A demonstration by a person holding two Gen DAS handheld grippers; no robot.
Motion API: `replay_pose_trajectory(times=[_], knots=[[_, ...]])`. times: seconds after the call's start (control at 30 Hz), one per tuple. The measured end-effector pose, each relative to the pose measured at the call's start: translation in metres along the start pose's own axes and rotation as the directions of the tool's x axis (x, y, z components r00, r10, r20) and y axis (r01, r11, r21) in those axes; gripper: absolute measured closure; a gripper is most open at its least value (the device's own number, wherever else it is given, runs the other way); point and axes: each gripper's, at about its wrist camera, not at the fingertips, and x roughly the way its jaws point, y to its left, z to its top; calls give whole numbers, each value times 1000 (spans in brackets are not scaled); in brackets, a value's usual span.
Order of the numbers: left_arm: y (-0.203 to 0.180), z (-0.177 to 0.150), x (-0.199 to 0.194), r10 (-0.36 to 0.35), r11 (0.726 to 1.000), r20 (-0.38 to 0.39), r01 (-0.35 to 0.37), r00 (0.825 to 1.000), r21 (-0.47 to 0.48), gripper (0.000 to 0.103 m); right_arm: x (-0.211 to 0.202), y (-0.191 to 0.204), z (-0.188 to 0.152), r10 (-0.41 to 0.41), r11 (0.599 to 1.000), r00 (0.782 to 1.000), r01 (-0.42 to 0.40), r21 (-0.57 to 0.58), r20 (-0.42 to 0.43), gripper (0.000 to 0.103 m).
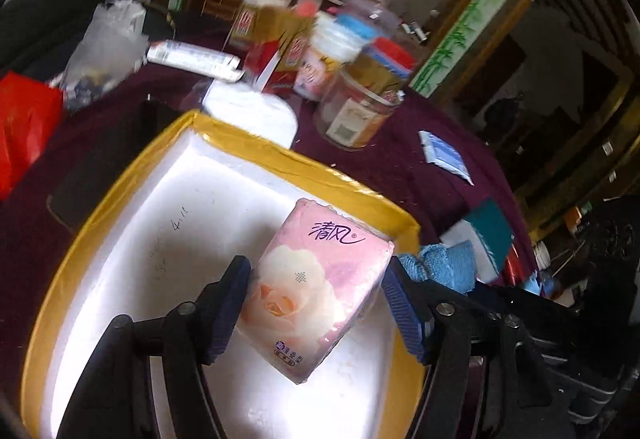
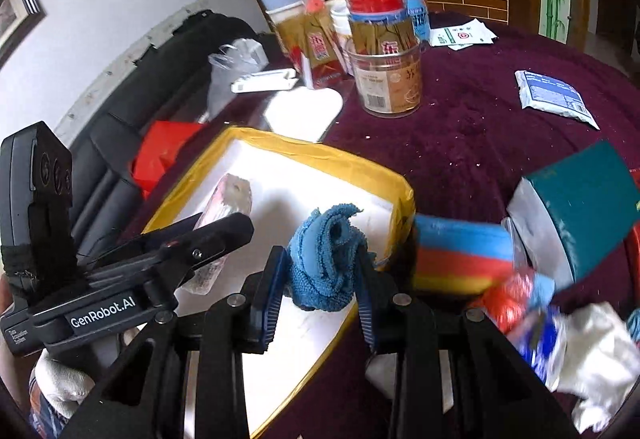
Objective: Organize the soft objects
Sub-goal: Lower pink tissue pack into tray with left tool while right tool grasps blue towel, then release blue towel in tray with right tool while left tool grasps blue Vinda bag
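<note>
A pink tissue pack [image 1: 316, 279] with a rose print sits tilted between the blue pads of my left gripper [image 1: 316, 283], which is shut on it just above the white floor of a yellow-rimmed box [image 1: 280, 155]. In the right wrist view the same pack [image 2: 230, 205] shows edge-on past the left gripper [image 2: 200, 239], held by a white-gloved hand [image 2: 60, 383]. My right gripper [image 2: 320, 267] is shut on a bunched blue cloth [image 2: 328, 263] over the near right part of the box [image 2: 320, 155]. The cloth [image 1: 440, 263] also peeks past the box corner in the left wrist view.
On the maroon tablecloth [image 2: 460, 143], jars and tins [image 2: 384, 71] crowd behind the box beside a white heart-shaped lid [image 2: 304, 111]. A striped sponge [image 2: 460, 259], a teal box [image 2: 580, 211], a white cloth [image 2: 596, 359] and a blue packet [image 2: 552, 95] lie right. A red bag [image 1: 24, 127] lies left.
</note>
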Motion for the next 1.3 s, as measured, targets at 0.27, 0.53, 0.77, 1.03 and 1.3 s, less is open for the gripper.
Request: replay_pose_trajectory(times=[0.27,0.53,0.77,1.03,1.3], knots=[[14,1,3,-2,998,-28,0,1000,-65,25,13,-12,6,-42,999,999,42,9,20,42],[-7,-5,-31,-8,999,29,9,1000,-35,19,-61,-26,-17,-34,999,985,31,17,168,34],[-70,-44,-51,-74,993,7,73,997,97,8,-144,-73,-78,-172,985,926,158,68,335,24],[-141,-96,-2,-22,964,-99,47,995,263,8,-159,-146,-133,-287,950,893,219,222,347,24],[-174,-105,23,75,898,-57,-43,996,438,8,-156,-184,-153,-274,939,894,168,301,354,24]])
